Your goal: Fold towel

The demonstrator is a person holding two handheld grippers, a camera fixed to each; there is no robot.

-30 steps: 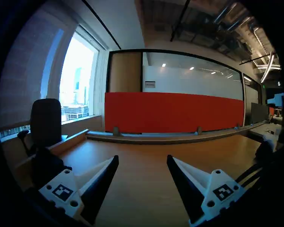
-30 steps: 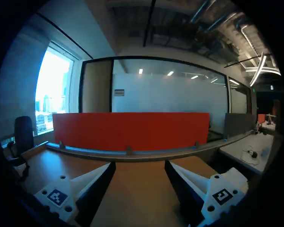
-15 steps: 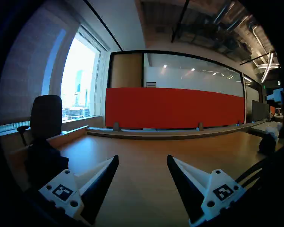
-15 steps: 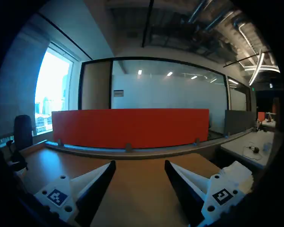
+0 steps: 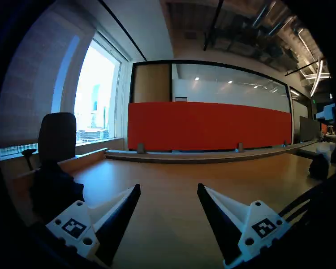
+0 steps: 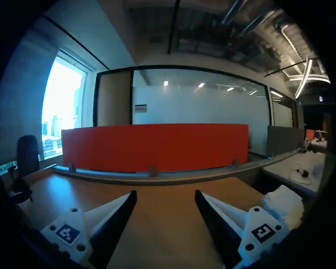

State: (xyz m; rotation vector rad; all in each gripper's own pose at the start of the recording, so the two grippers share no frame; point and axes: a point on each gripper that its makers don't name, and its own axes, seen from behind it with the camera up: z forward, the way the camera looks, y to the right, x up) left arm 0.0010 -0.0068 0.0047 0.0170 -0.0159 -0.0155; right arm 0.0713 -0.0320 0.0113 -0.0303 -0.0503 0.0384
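In the right gripper view a stack of white folded towels (image 6: 284, 205) lies on the wooden table (image 6: 168, 219) at the far right, just beyond my right finger. My right gripper (image 6: 165, 193) is open over bare wood with nothing between its fingers. My left gripper (image 5: 168, 187) is also open above the wooden table (image 5: 168, 179), holding nothing. At the right edge of the left gripper view sits a small dark and white shape (image 5: 321, 162), too small to tell what it is.
A red partition (image 5: 208, 125) runs along the table's far edge, with a glass wall behind it. A black office chair (image 5: 56, 136) stands by the window at left, with a dark lump (image 5: 53, 190) in front of it. Another desk (image 6: 298, 170) stands at right.
Both views have tipped slightly down, so the red partition sits higher and more table shows. The white towel stack has come into the right gripper view. Both grippers stay open.
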